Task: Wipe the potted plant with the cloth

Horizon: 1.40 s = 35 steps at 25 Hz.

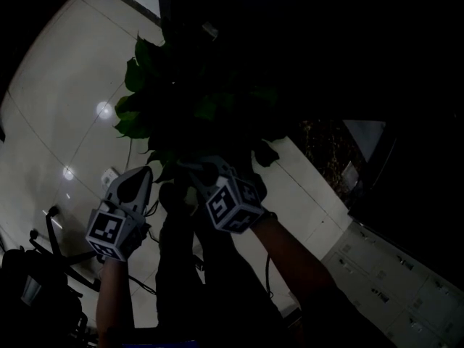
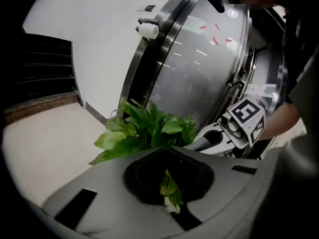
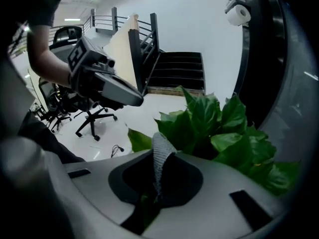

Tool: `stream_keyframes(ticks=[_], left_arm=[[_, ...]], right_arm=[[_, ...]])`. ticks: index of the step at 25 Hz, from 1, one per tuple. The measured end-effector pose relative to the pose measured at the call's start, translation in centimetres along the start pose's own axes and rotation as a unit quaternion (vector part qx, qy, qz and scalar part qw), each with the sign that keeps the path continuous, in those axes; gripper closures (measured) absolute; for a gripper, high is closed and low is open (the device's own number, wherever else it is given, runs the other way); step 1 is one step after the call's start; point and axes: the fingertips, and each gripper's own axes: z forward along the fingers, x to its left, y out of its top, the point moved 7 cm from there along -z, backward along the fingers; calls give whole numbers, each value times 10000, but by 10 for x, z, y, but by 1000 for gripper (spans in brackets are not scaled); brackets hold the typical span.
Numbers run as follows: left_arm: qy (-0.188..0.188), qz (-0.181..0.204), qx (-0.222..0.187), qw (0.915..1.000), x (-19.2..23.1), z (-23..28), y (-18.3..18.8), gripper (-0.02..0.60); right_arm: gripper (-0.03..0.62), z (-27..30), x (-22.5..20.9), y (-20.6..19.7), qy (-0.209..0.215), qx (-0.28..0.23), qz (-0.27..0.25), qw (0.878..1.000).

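The potted plant shows as dark green leaves ahead of both grippers; its pot is hidden. In the left gripper view its bright leaves rise just beyond the jaws. My left gripper is shut on a small green leaf. My right gripper is shut on a grey knitted cloth, which stands up between the jaws in front of the leaves; a bit of leaf lies low beside it. In the head view the left gripper and right gripper are side by side at the foliage.
A big polished steel cylinder stands right behind the plant. Office chairs and a cable are on the pale floor, with dark stairs beyond. Grey lockers are at the lower right.
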Motion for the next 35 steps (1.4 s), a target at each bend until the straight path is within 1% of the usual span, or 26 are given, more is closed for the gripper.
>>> stream_keyframes(ticks=[3,4,6,9,11,13,16,19,21,23,25,27,29,31,32,34,35], left_arm=[[-35,-1,76,10000,-1,-4,-1,594],[-39,-38,115,9999,-2,-4,-1,594],[-40,-103,161,9998,-2,-4,0,594],[-9,-57,137,9999,7,-2,-3,594],[47,-67,169,9998,10,-1,-5,594],[100,-87,183,9997,13,-2,-5,594],[132,-74,185,9997,16,-2,-2,594],[174,-86,157,9997,19,0,4,594],[171,-126,130,9997,20,2,7,594],[176,-146,148,9996,21,4,9,594],[210,-135,209,9995,21,5,9,594],[222,-135,266,9993,20,4,8,594],[196,-100,330,9992,17,2,4,594],[184,-40,393,9991,14,-2,0,594],[189,-44,412,9990,12,-3,-2,594],[199,-120,426,9988,10,-6,-5,594],[200,-165,433,9987,10,-7,-7,594]], right_arm=[[568,-8,23,12,465,-289,207,9983],[568,-13,25,18,528,-441,333,9971],[568,-24,19,32,459,-824,609,9937],[568,-41,-8,54,-27,-1423,1024,9845],[568,-49,-28,61,-476,-1591,1206,9787],[568,-48,-46,62,-878,-1535,1257,9762],[568,-36,-64,55,-1299,-1321,1267,9745],[568,-18,-67,49,-1563,-1148,1260,9729],[568,-7,-62,48,-1569,-1128,1318,9723],[568,3,-53,48,-1416,-1004,1280,9765],[568,10,-41,48,-1116,-881,1173,9829],[568,11,-26,49,-636,-894,1123,9876],[568,9,-9,50,-58,-924,1117,9894],[568,5,8,51,405,-905,1026,9898],[568,1,14,53,565,-946,999,9889],[568,-11,17,59,730,-1201,1151,9834],[568,-19,13,62,696,-1387,1314,9791]])
